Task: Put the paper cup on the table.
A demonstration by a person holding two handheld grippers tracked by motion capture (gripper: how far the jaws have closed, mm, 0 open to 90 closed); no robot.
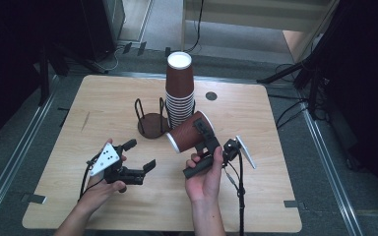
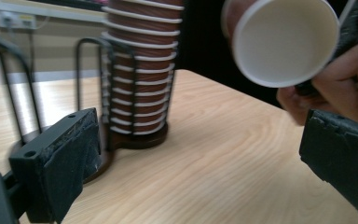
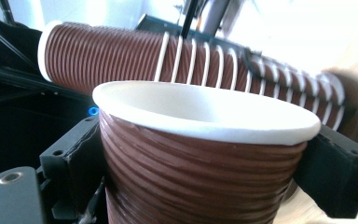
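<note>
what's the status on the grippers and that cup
Left gripper open, empty. Right gripper shut on cup, tipped on its side above table. Cup stack in its holder just behind; empty holder beside it.

High view looks down on table [image 1: 256, 196]; gripper views close, share cup stack [image 2: 140, 70].

Brown ribbed cup [image 1: 189, 132], white inside; black claws.

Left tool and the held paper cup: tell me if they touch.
Apart. High view: the left tool hangs open, bare table between it and the paper cup.
</note>
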